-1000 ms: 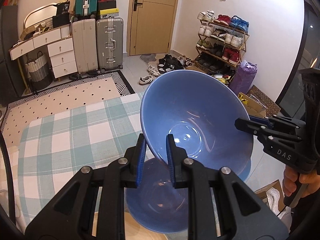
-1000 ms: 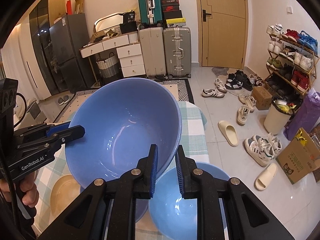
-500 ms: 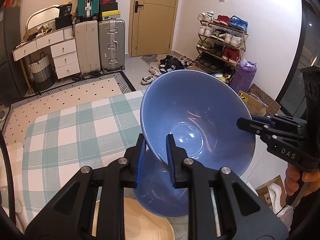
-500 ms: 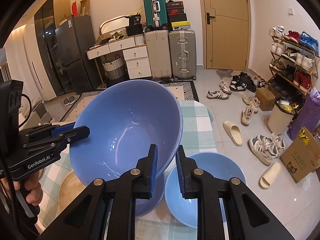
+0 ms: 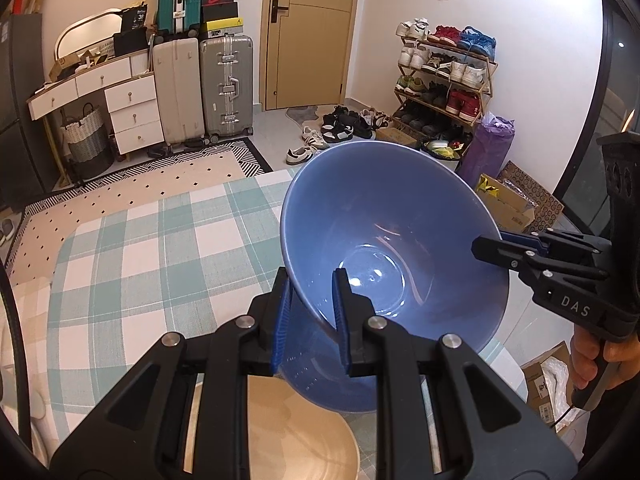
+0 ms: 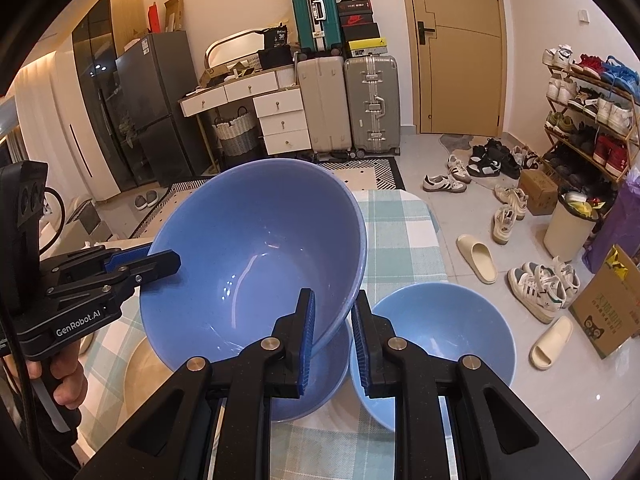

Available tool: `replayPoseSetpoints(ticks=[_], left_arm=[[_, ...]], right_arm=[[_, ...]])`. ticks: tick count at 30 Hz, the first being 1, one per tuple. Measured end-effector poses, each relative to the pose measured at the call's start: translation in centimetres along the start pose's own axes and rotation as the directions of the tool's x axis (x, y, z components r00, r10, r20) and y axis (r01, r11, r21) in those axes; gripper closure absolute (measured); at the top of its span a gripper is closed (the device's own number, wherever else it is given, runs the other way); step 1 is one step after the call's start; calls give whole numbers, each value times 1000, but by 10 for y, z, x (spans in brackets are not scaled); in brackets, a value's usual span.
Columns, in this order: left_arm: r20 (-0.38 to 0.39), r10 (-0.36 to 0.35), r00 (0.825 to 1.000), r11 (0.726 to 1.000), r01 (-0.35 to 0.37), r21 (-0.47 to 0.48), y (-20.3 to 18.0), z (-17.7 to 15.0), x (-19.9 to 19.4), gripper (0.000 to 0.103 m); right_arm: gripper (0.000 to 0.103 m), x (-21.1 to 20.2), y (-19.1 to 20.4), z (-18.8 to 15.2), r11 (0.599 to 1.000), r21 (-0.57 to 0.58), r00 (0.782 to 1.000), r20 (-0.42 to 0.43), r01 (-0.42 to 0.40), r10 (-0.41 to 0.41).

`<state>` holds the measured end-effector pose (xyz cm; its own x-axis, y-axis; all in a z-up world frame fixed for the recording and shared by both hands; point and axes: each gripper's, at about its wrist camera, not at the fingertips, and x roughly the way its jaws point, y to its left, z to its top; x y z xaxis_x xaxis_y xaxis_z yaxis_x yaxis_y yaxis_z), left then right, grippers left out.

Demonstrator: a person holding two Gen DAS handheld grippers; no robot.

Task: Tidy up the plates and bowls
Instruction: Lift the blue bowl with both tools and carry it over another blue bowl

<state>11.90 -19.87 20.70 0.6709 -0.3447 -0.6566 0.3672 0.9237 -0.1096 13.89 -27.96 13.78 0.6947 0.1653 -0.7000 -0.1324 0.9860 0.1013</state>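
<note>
Bowl: the bowl (image 5: 400,240) is deep, glossy and periwinkle blue, with a round flat base that throws back highlights; it is tilted, its mouth turned toward both cameras.
Bowl's place: held in the air above the checked table (image 5: 160,248), over a second blue bowl (image 6: 316,376) that sits on the cloth below it.
Left gripper: the left gripper (image 5: 310,312) is nearly closed, its fingers pinching the bowl's rim, one blue-padded finger (image 5: 280,320) outside the wall and the other inside.
Right gripper: the right gripper (image 6: 334,332) is likewise nearly closed on the rim at the opposite side, one finger inside the bowl and one outside.
Bowl to left gripper: in the left wrist view the bowl fans out from the fingertips toward 1 o'clock, and the right gripper meets its rim at 3 o'clock.
Bowl to right gripper: in the right wrist view the bowl spreads from the fingertips toward 10 o'clock, and the left gripper touches its rim at 9 o'clock.
Pale bowl: a lighter blue bowl (image 6: 440,332) stands upright on the table just beside the right gripper, at 4 o'clock of the held bowl.
Plate: a beige plate (image 5: 296,436) lies on the cloth under the left gripper, at 6 o'clock of the bowl.
</note>
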Motion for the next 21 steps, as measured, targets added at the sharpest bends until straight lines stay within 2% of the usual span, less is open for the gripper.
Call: replayPoseSetpoints(ticks=[21], left_arm=[[-59, 1, 998, 1000, -3, -25, 33, -14, 74, 87]], right_arm=[[84, 49, 2, -26, 1000, 3, 996, -86, -7, 8]])
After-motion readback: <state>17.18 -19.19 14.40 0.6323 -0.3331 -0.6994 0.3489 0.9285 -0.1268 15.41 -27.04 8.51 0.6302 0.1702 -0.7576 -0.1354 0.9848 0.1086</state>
